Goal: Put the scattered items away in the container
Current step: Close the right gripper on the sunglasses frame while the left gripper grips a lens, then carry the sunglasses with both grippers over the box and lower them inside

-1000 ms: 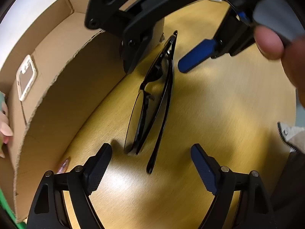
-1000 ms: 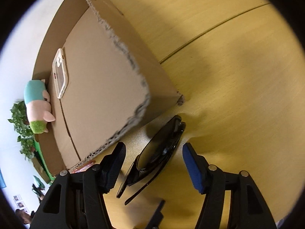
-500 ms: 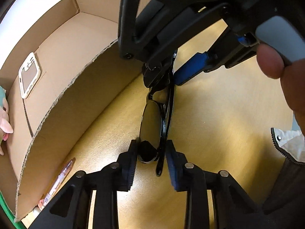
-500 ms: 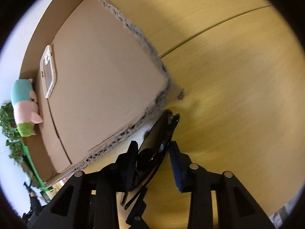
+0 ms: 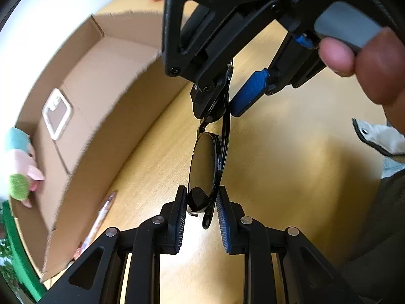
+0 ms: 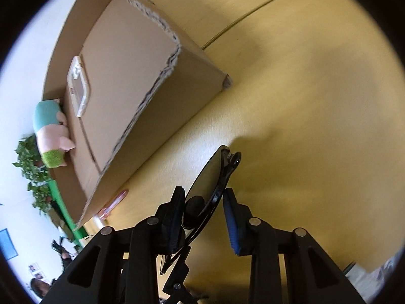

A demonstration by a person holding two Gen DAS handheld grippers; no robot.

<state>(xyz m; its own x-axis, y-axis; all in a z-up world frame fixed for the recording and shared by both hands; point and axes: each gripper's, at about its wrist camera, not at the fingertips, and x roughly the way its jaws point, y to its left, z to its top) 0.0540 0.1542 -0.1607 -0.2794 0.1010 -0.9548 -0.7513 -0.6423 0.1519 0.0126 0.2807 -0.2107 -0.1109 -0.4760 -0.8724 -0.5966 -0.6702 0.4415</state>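
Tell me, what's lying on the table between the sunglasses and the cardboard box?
In the left wrist view, only a pink pen lies there, right beside the cardboard box wall. The rest of the table up to the sunglasses is bare.

- Tabletop (image 6: 291, 88): light yellow wood grain, thin dark seam (image 6: 255, 10) curving across far side.
- Wall (image 5: 50, 7) behind: plain white, bright.
- Leafy green plant (image 6: 30, 167) at left edge; green post (image 6: 63, 210) beside it.
- Blue panel (image 6: 6, 244) on far wall, blurred.
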